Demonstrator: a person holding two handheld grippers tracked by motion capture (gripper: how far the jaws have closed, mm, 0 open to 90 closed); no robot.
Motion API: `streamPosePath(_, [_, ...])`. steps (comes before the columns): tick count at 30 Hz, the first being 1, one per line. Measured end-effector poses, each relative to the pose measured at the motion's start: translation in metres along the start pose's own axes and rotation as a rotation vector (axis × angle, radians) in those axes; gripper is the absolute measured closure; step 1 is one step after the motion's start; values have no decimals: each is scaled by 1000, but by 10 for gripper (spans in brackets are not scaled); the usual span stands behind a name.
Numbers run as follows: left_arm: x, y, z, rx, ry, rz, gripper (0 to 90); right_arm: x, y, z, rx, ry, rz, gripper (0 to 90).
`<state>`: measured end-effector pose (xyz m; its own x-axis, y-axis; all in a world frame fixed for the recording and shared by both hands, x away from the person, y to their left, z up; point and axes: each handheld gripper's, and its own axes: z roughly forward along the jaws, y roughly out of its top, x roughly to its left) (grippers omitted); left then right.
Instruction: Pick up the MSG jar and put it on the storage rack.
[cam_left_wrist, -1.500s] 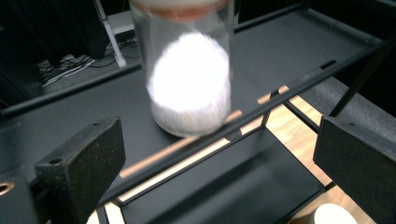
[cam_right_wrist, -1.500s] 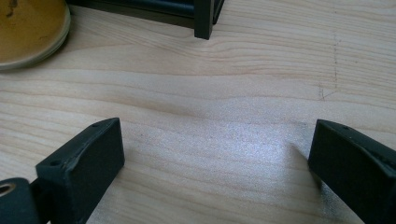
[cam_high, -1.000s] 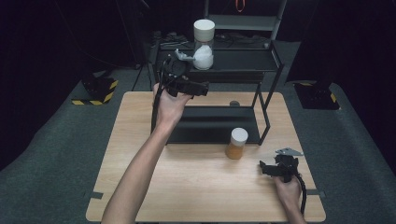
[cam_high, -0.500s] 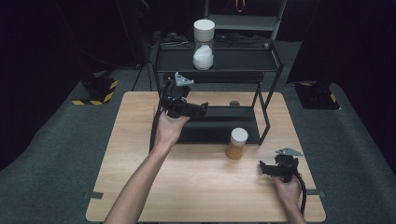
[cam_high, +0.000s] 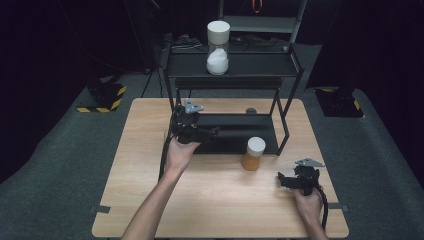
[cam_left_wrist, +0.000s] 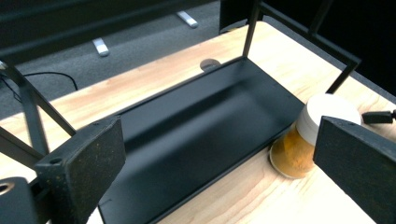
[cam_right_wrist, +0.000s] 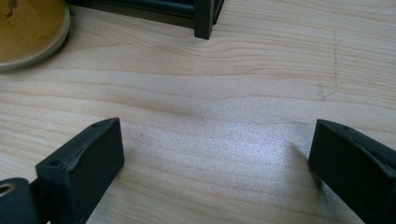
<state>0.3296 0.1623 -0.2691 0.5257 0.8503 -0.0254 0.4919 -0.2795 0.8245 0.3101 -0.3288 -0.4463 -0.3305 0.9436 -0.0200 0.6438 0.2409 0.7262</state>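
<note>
A: From the high view, the left gripper (cam_high: 192, 131) is held above the left end of the black rack's lower tray (cam_high: 235, 142), its jaws spread with nothing between them. The orange jar (cam_high: 253, 154) is seen standing upright on the desk (cam_high: 150, 175) just at the tray's front edge, towards its right end, well apart from that gripper.

B: And the right gripper (cam_high: 295, 181) is found low by the desk's front right corner, jaws parted too, with the jar off to its left and nothing gripped.

A: Over to the left gripper view: wide-open fingers (cam_left_wrist: 81, 163) are seen, with the tray (cam_left_wrist: 201, 126) lying between them farther off. The white-lidded jar (cam_left_wrist: 303, 140) is tucked against the tray's front edge, partly hidden behind the right-hand finger; no contact is made.

B: Right gripper view now: the fingers (cam_right_wrist: 84, 158) are spread over bare wood (cam_right_wrist: 210, 140). The jar's base (cam_right_wrist: 28, 28) is caught in the upper left corner, beyond the fingertips, beside a rack leg (cam_right_wrist: 204, 18).
</note>
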Motion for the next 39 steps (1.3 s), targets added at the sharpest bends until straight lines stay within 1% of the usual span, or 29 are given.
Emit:
streamPosePath(1, [-1, -5, 3, 3, -3, -3, 23, 0, 0, 0, 0, 0, 0, 25])
streamPosePath(6, [-2, -20, 13, 20, 0, -5, 23, 0, 0, 0, 0, 0, 0, 25])
streamPosePath(8, [-1, -26, 18, 20, -3, -17, 24, 0, 0, 0, 0, 0, 0, 25])
streamPosePath(13, [-1, -39, 32, 47, 0, -29, 26, 0, 0, 0, 0, 0, -2, 24])
streamPosePath(16, [1, -47, 37, 54, -3, -42, 26, 0, 0, 0, 0, 0, -2, 25])
streamPosePath(22, [0, -63, 42, 55, 13, -54, 27, 0, 0, 0, 0, 0, -2, 24])
streamPosePath(31, [2, -86, 53, 79, 20, -81, 28, 0, 0, 0, 0, 0, -2, 24])
streamPosePath(39, [3, -98, 61, 109, 33, -89, 28, 0, 0, 0, 0, 0, -2, 24])
